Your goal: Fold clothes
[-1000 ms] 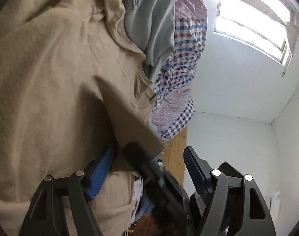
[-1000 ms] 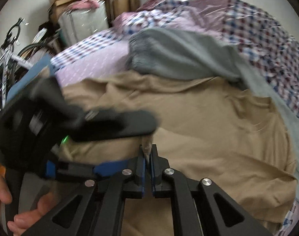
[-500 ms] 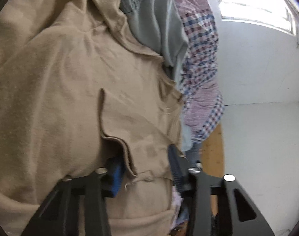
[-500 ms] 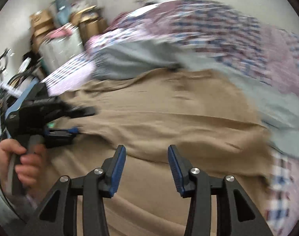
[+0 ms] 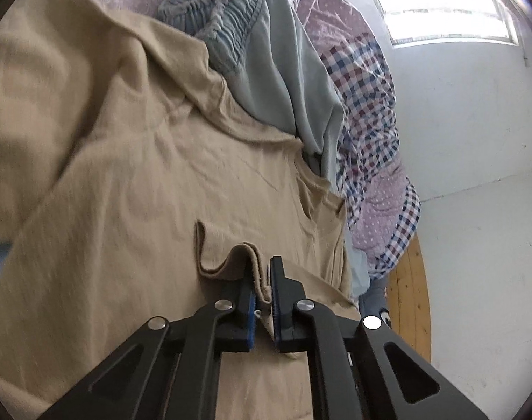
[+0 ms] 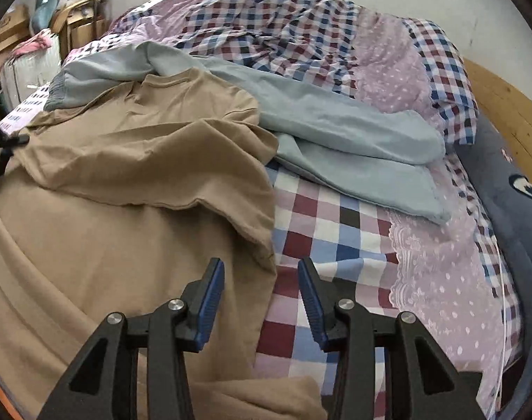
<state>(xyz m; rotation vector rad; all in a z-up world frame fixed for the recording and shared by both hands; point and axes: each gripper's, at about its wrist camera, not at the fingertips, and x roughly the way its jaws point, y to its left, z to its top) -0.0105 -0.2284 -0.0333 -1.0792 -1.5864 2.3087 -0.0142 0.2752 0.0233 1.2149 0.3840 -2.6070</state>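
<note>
A tan shirt (image 5: 133, 182) lies spread over the bed, partly folded over itself. My left gripper (image 5: 262, 280) is shut on a bunched hem edge of that shirt, the cloth pinched between its blue pads. In the right wrist view the same tan shirt (image 6: 133, 161) fills the left half, its right edge hanging over the checked bedding. My right gripper (image 6: 260, 280) is open just above that edge, with nothing between its fingers. The left gripper's tip (image 6: 3, 143) shows at the far left of this view.
A grey-blue garment (image 6: 335, 129) with a ribbed band (image 5: 224, 24) lies beyond the shirt on the checked and dotted quilt (image 6: 335, 231). A dark blue pillow (image 6: 503, 192) and wooden bed frame (image 6: 503, 105) sit right. Boxes and bags (image 6: 28, 52) stand far left.
My left gripper has closed on the shirt's hem. My right gripper let go of the shirt, opened, and swung right to the shirt's other edge by the checked bedding.
</note>
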